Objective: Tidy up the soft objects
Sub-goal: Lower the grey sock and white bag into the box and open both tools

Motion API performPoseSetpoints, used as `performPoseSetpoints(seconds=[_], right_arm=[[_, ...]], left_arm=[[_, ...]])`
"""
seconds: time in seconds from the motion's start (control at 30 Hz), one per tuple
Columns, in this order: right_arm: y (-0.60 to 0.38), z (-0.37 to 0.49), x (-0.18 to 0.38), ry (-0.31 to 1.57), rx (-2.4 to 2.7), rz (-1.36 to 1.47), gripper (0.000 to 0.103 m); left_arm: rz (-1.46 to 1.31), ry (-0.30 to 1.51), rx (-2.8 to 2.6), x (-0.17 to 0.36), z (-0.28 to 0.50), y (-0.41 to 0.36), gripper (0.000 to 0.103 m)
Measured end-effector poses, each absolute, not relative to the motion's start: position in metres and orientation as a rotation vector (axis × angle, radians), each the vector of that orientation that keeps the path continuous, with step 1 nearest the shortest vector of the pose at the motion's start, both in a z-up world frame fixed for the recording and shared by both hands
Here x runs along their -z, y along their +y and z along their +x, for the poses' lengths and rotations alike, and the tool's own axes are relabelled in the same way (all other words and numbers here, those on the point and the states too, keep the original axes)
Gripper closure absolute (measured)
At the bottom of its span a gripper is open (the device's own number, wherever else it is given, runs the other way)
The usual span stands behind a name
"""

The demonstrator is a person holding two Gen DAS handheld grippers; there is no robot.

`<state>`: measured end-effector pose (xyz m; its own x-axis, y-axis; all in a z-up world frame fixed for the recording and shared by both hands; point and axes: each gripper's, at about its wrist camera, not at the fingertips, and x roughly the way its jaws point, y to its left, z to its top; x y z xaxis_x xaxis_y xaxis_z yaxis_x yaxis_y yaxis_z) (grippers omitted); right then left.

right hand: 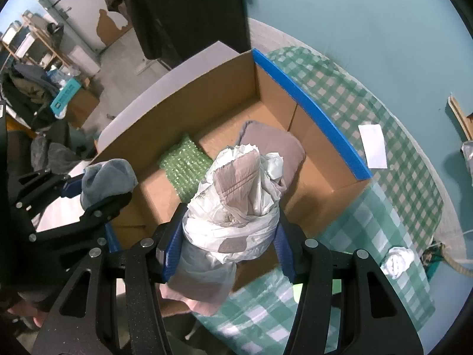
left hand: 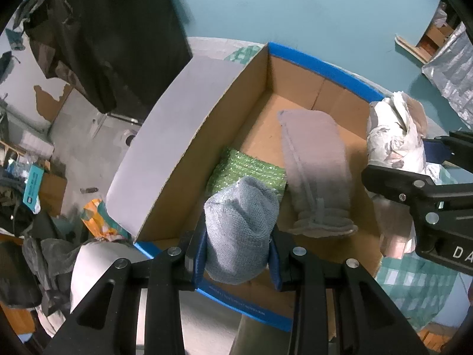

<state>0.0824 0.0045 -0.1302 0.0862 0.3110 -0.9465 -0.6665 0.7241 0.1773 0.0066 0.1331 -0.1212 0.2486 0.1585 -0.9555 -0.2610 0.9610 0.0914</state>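
A rolled blue-grey knitted cloth [left hand: 241, 230] is clamped between the pads of the left gripper [left hand: 236, 261], jaws partly closed on it, just above the near end of the cardboard box [left hand: 204, 136]. A bundle of white plastic bags [right hand: 236, 207] is pinched likewise by the right gripper [right hand: 227, 254], over the box's near wall. Both loads are judged light, limp and compressible; the plastic is likely slippery, so a hold round the thick middle is favoured. Two items are counted inside already: one green bubble-wrap pad [right hand: 184, 162] and one folded grey-brown towel [left hand: 316, 165]. Two more are held.
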Motion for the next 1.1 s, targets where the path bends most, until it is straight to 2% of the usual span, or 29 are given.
performPoseSetpoints(seconds=[0.3, 0.5, 0.57, 0.63, 0.7, 1.1], right_arm=[[0.018, 0.086, 0.139, 1.310, -0.741, -0.331, 0.048], [0.023, 0.086, 0.139, 1.299, -0.730, -0.344, 0.045], [0.025, 0.086, 0.139, 1.299, -0.720, -0.357, 0.044], [0.026, 0.085, 0.137, 1.287, -0.714, -0.361, 0.037], [0.025, 0.085, 0.134, 1.274, -0.704, -0.358, 0.029], [0.002, 0.089, 0.120, 1.261, -0.660, -0.313, 0.028]], left_arm=[[-0.104, 1.318, -0.296, 0.132, 0.011, 0.141, 0.065], [-0.097, 1.315, -0.313, 0.133, 0.009, 0.144, 0.046], [-0.104, 1.312, -0.320, 0.132, 0.009, 0.145, 0.043], [-0.115, 1.303, -0.321, 0.130, 0.008, 0.147, 0.036], [-0.117, 1.297, -0.323, 0.129, 0.008, 0.148, 0.034], [-0.087, 1.262, -0.309, 0.113, 0.006, 0.133, 0.033]])
